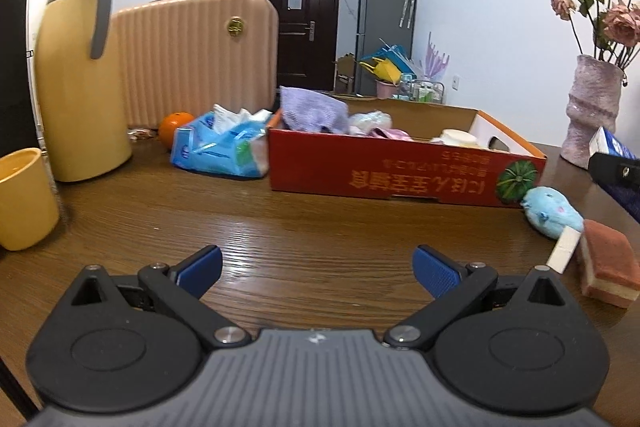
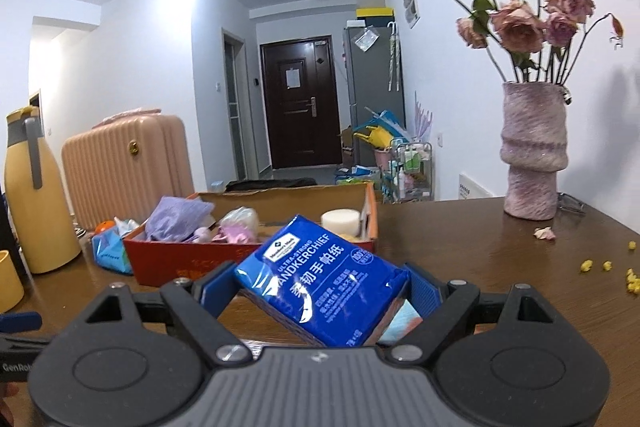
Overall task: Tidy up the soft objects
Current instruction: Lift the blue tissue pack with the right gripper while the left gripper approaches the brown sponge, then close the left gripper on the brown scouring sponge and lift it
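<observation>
My right claw [image 2: 320, 281] grips a blue handkerchief pack [image 2: 320, 279], tilted, both pads pressing its sides, lifted above the wooden surface [image 2: 460, 247]. My left claw [image 1: 318, 269] stands wide open with nothing between its pads. Off to its right lie a sponge [image 1: 608, 263] and a blue plush toy [image 1: 554, 211], touching each other. Beyond sits the red cardboard box [image 1: 400, 171], holding a purple cloth [image 1: 312, 111] and other soft items. A tissue pack [image 1: 220, 147] lies just beside the box.
</observation>
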### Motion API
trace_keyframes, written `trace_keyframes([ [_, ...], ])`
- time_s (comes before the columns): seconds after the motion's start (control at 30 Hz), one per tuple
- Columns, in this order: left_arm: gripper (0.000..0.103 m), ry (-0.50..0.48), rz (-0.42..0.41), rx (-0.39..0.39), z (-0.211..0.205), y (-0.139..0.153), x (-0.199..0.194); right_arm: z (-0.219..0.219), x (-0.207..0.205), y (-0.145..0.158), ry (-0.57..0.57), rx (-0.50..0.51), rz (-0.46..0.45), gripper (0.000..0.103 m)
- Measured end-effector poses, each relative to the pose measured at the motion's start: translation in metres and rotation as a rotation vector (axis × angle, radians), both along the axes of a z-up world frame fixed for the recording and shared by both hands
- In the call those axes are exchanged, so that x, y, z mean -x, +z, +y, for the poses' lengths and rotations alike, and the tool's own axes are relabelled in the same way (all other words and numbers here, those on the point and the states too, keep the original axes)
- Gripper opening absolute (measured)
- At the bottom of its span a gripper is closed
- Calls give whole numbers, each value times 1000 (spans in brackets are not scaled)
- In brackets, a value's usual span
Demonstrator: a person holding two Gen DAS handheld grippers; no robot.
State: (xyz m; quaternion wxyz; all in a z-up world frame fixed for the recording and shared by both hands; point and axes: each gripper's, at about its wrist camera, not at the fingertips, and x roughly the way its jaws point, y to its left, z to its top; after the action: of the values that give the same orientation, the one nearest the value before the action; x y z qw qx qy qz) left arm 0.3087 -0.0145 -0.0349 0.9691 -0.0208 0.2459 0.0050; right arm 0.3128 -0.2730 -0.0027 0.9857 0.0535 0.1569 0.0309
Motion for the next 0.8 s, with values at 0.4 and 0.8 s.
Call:
trace_keyframes([
  [0.4,103,-25,23,12,-52,-5,-11,-50,-1,1,-49,-5,1,88],
  [0.8,103,-115,26,39,-125,-5,-17,-101,-7,-4,-98,-17,32,88],
])
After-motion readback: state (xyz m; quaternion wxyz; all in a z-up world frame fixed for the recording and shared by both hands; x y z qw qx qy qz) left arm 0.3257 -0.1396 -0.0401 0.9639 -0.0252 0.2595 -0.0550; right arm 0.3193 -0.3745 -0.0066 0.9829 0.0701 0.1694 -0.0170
